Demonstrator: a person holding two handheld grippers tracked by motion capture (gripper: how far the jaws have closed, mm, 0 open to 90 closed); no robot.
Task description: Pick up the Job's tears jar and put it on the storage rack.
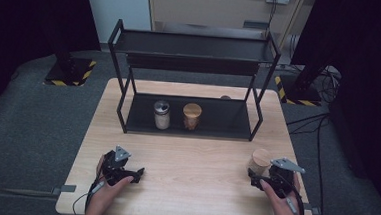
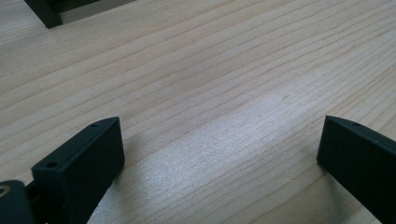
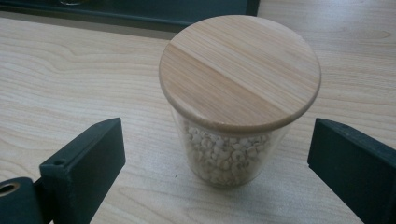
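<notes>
A glass jar of pale beans with a round wooden lid (image 3: 239, 70) stands upright on the table near its front right (image 1: 260, 161). My right gripper (image 3: 217, 154) (image 1: 255, 177) is open just behind it, the jaws wide apart on either side and short of the glass. At the front left my left gripper (image 1: 137, 173) (image 2: 219, 154) rests low over bare wood, open, with nothing between its jaws. On the lower shelf of the black rack (image 1: 137, 127) stand a metal-capped jar of white grains (image 1: 161, 115) and a wooden-lidded jar of brown contents (image 1: 192, 116).
The two-tier black rack spans the back half of the wooden table (image 1: 195, 163); its top shelf (image 1: 192, 45) is bare. Its foot shows at the left gripper view's top-left corner (image 2: 46, 11). Cables (image 1: 322, 125) trail on the grey floor to the right.
</notes>
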